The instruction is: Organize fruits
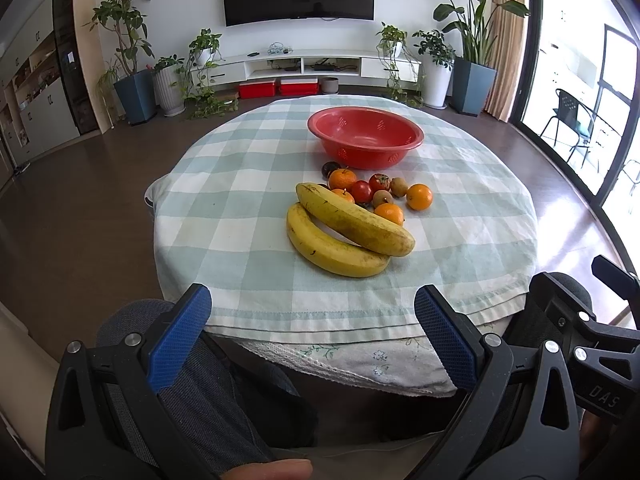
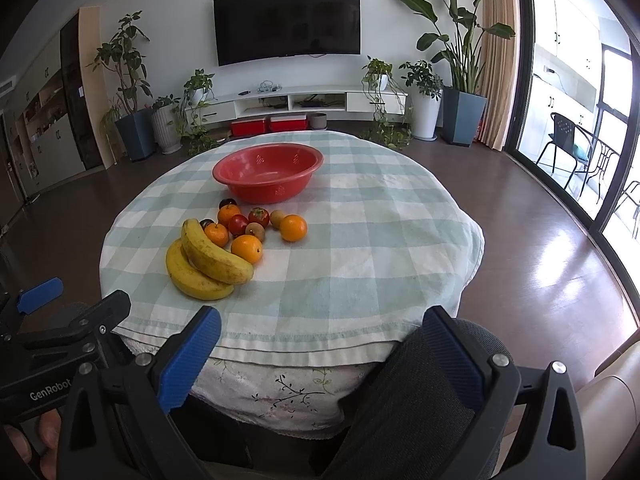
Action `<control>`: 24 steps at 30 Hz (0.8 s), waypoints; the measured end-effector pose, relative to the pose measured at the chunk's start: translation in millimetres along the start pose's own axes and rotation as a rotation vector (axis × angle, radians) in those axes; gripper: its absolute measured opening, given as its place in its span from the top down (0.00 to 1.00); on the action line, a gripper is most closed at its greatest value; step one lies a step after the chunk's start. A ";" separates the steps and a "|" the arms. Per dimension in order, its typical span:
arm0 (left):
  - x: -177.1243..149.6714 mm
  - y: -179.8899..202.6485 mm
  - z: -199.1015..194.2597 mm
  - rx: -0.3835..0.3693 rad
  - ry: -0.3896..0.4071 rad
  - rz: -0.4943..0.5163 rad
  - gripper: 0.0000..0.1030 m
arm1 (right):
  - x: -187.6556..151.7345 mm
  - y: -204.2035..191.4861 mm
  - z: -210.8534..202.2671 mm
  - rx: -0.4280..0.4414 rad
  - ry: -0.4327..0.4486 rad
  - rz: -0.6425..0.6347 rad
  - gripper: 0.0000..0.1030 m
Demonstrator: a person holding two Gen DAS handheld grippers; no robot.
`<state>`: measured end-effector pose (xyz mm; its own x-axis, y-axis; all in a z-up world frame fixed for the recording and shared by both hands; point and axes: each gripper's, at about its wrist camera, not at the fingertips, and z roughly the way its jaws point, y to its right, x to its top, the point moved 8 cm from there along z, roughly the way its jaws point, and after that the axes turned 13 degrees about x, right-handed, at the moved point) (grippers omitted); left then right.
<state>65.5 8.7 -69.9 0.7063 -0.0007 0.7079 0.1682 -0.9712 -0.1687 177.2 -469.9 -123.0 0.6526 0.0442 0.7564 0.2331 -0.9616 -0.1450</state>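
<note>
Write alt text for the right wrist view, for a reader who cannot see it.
Two bananas and a cluster of small fruits lie on a round table's checked cloth, in front of an empty red bowl. The open right claw sits low at the table's near edge, holding nothing; the left claw shows at the left border.

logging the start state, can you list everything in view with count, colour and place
bananas: 2, yellow, near side of the pile, one leaning on the other
oranges: 4, orange, behind and right of the bananas
tomatoes: 2, red, mid pile
kiwis: 2, brown, mid pile
dark fruits: 2, dark purple, left back of the pile
bowl: 1, red, empty, behind the fruit
tablecloth: 1, pale green and white check, over the round table
left gripper: blue pads, jaws open, near table edge
right gripper: same, jaws open
</note>
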 end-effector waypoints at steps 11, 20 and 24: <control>0.0 0.1 -0.1 0.001 0.000 0.001 0.00 | -0.4 -0.3 1.1 -0.001 -0.001 -0.002 0.00; -0.2 0.0 0.1 0.002 -0.001 0.001 0.00 | -0.9 -0.5 1.2 -0.002 -0.002 -0.003 0.00; -0.2 0.0 0.1 0.002 -0.001 0.001 0.00 | -0.6 -0.8 1.5 -0.002 -0.002 -0.003 0.00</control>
<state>65.4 8.7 -70.1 0.7073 -0.0012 0.7069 0.1690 -0.9707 -0.1708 177.7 -468.7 -124.3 0.6536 0.0472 0.7554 0.2335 -0.9619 -0.1420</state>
